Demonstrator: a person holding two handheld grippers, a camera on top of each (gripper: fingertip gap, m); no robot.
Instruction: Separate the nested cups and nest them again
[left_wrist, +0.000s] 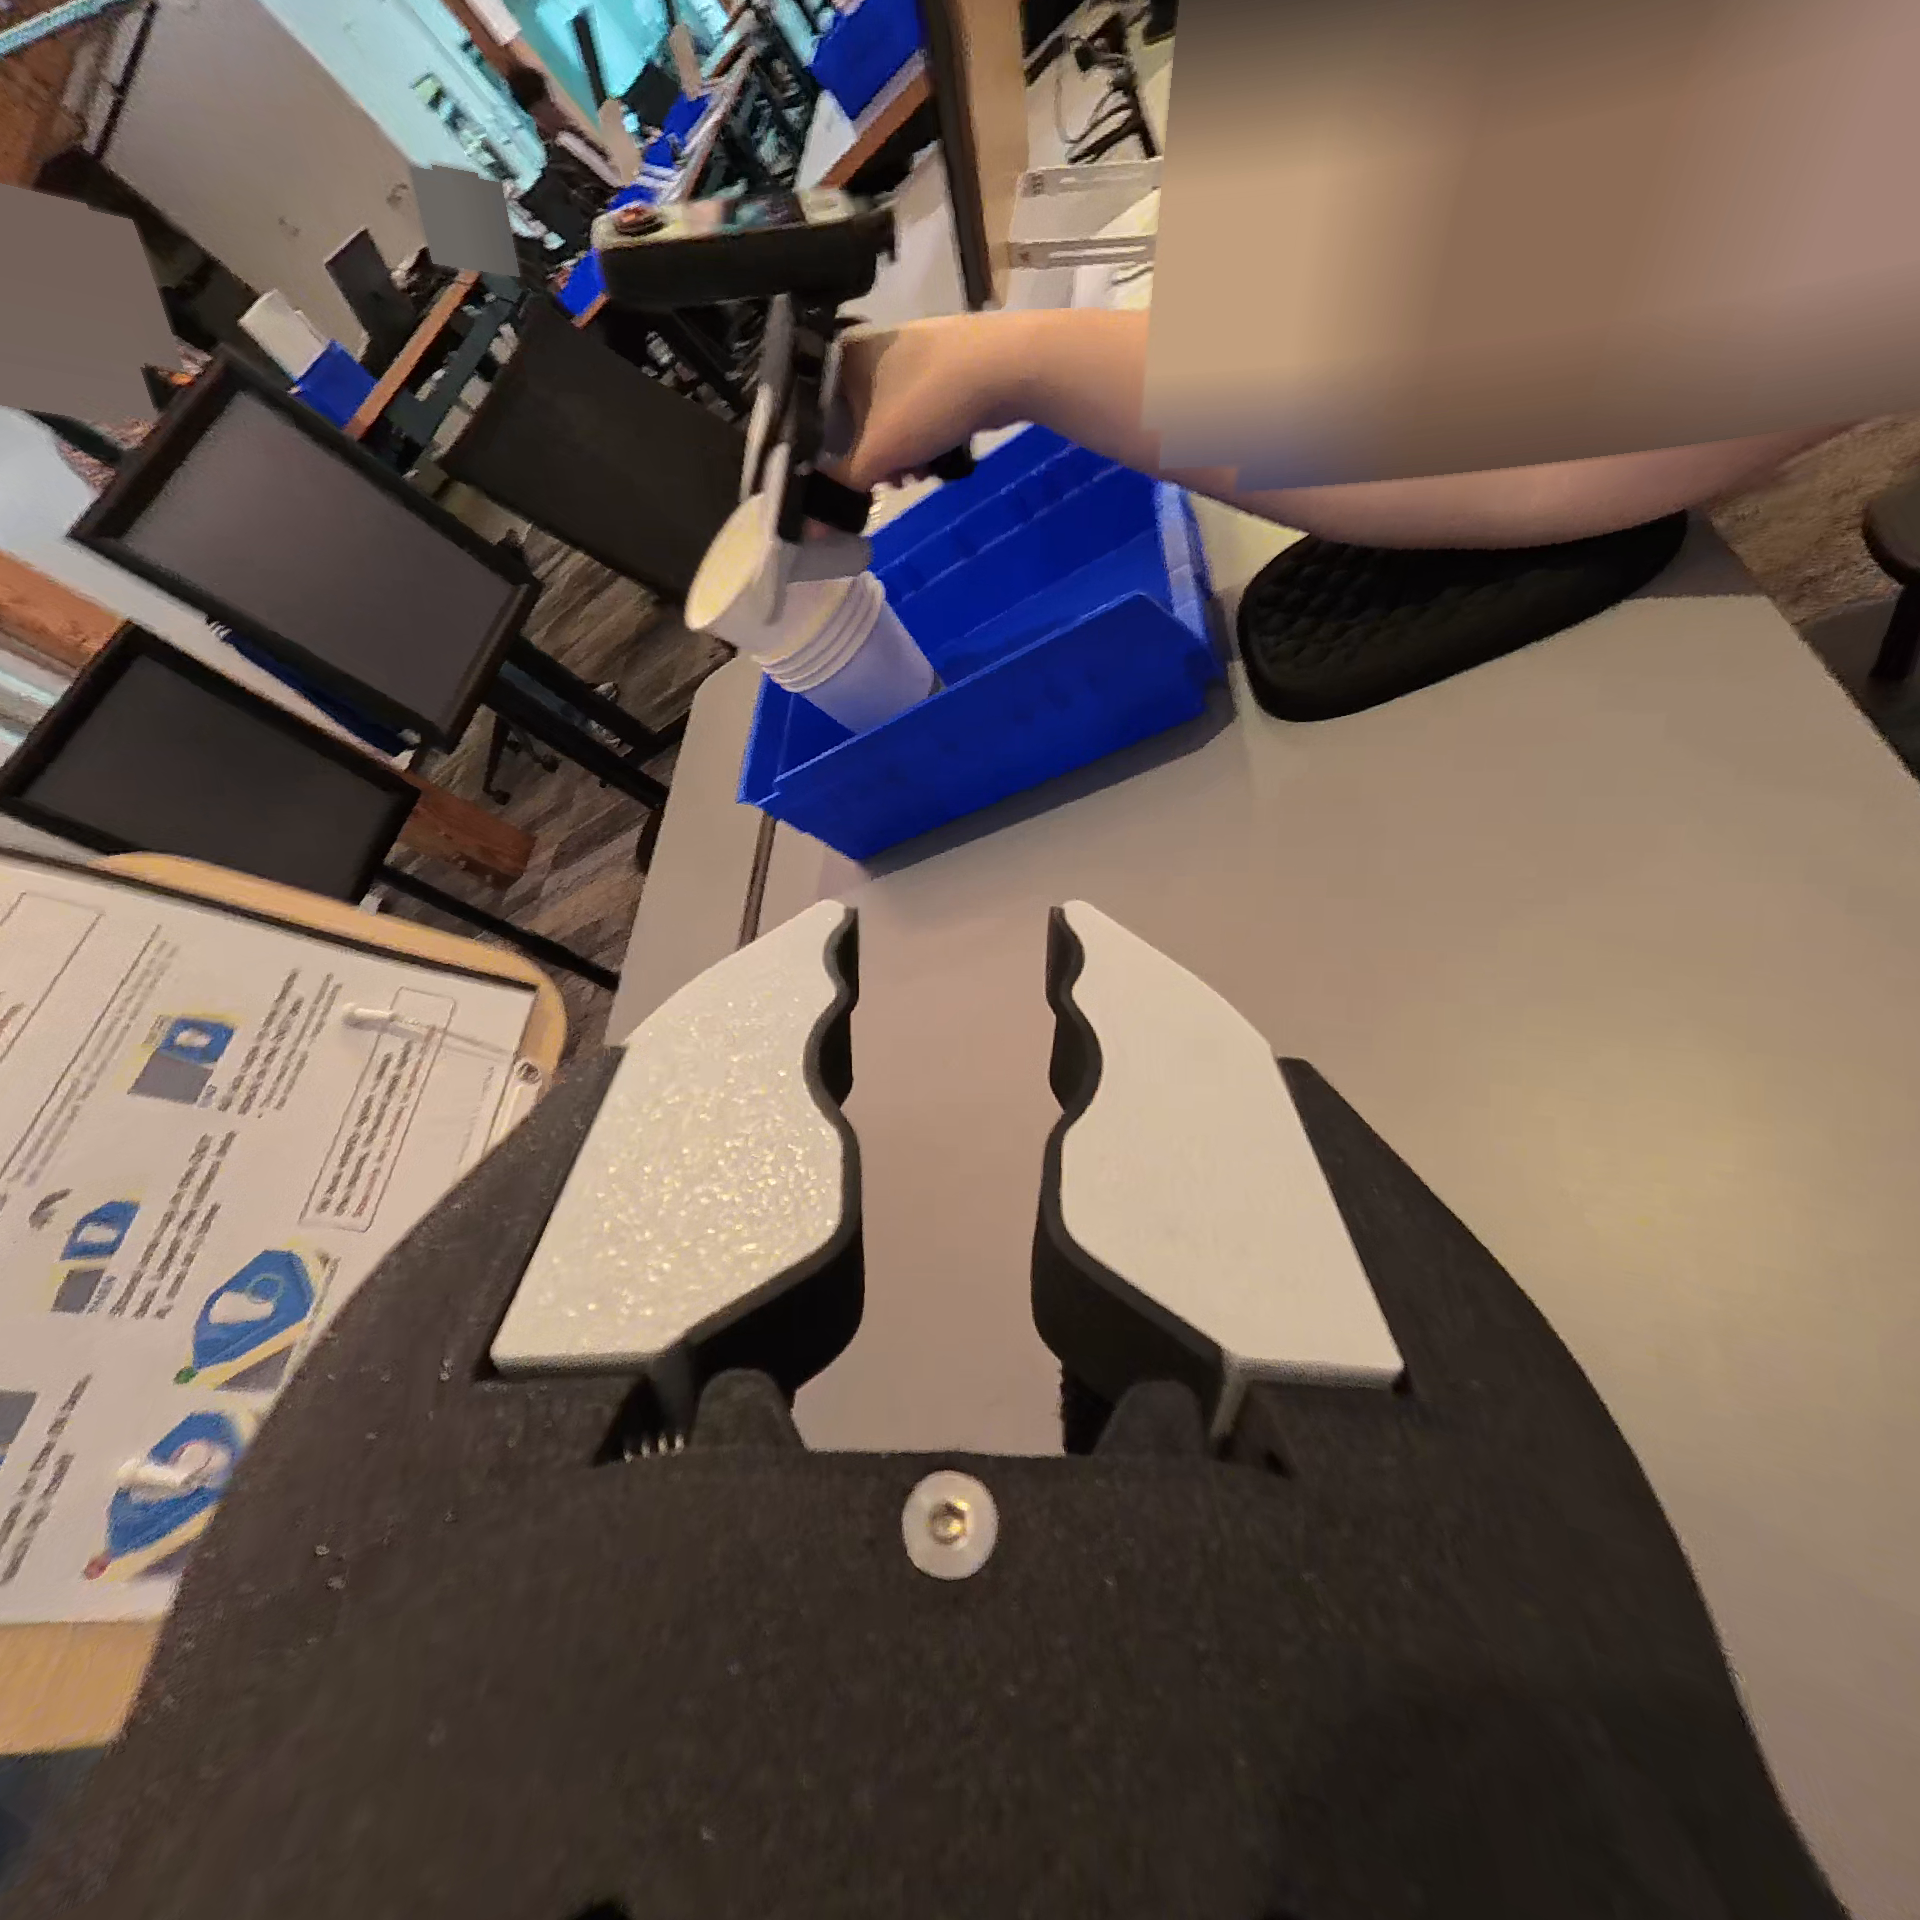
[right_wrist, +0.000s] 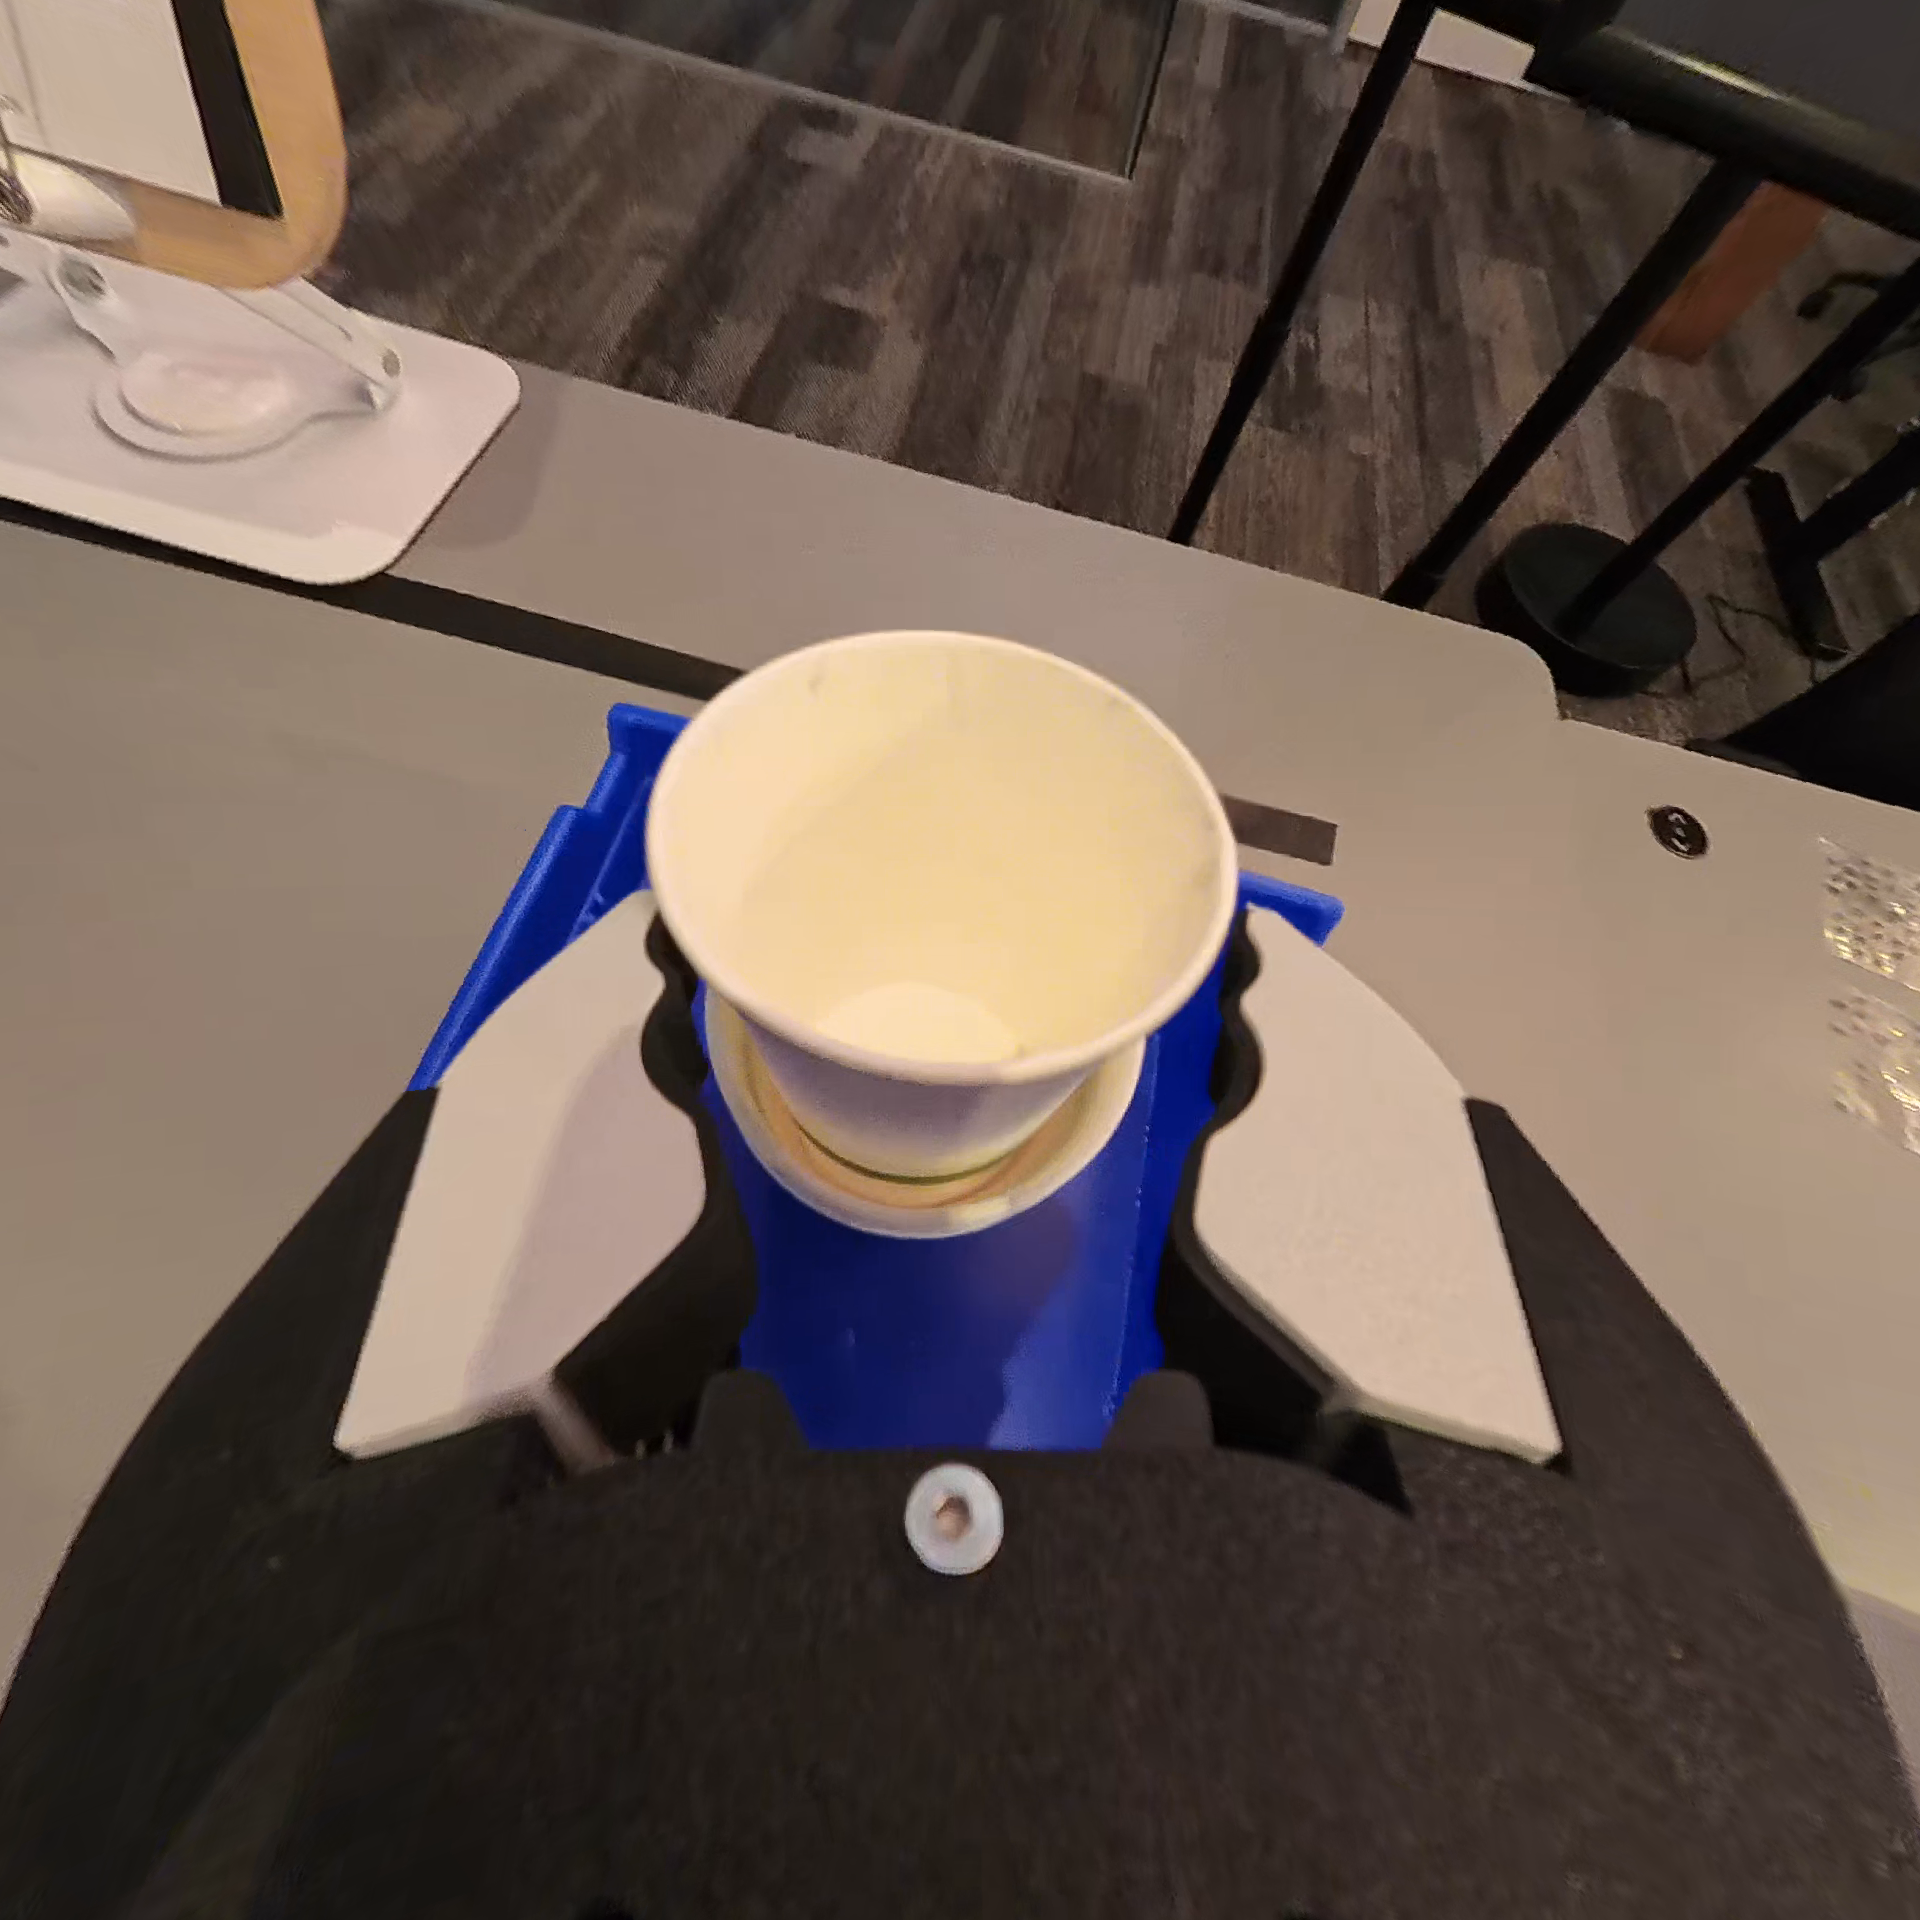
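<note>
A stack of nested white paper cups (left_wrist: 868, 655) leans in a blue bin (left_wrist: 987, 748) on the grey table (left_wrist: 1351, 987). My right gripper (left_wrist: 779, 540) is shut on the top cup (left_wrist: 727, 592), which sits partly raised out of the stack. In the right wrist view my right gripper (right_wrist: 951, 935) has its fingers against both sides of the top cup (right_wrist: 935, 883), above the rim of the lower cups (right_wrist: 1101, 1132) and the bin (right_wrist: 935, 1351). My left gripper (left_wrist: 951, 935) is open and empty over the table, short of the bin.
A black padded rest (left_wrist: 1455, 613) lies right of the bin. A person's arm (left_wrist: 987, 384) holds the right gripper. An instruction sheet on a board (left_wrist: 208, 1143) and dark monitors (left_wrist: 312, 561) are to the left. A white stand base (right_wrist: 208, 447) sits at the table's far edge.
</note>
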